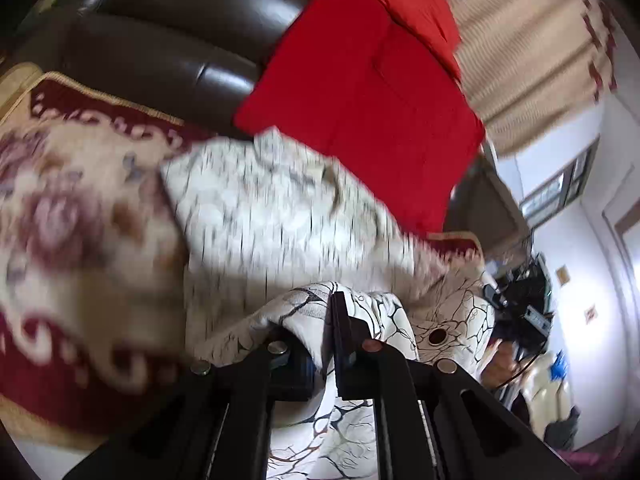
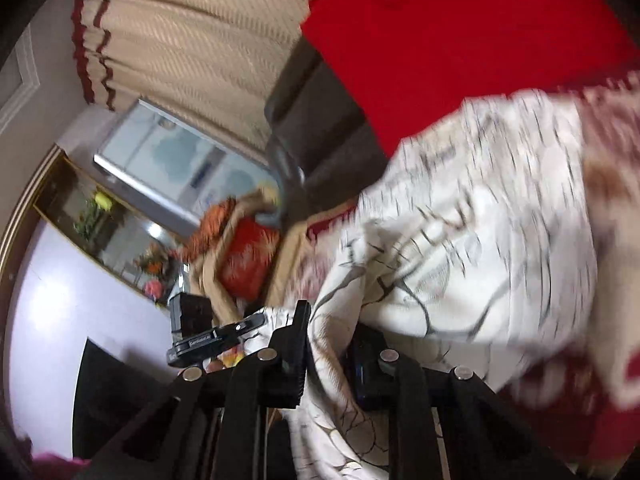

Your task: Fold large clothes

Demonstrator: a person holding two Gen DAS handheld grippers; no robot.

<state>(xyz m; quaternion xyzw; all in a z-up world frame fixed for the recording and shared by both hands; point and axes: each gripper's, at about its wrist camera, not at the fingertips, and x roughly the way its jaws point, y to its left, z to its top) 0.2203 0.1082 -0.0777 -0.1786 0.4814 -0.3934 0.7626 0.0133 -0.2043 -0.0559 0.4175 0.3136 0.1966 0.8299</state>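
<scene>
Fabric this thin and limp will sag and slide, so you pinch its hem. Your left gripper (image 1: 334,320) fingers press together on the white branch-print garment (image 1: 280,208), which trails toward 12 o'clock over the patterned sofa cover (image 1: 72,200). Your right gripper (image 2: 330,344) pinches another fold. Only the right view shows a framed mirror (image 2: 100,224) at 9 o'clock.

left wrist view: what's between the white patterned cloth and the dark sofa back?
A red cushion lies between the cloth and the sofa back.
</scene>
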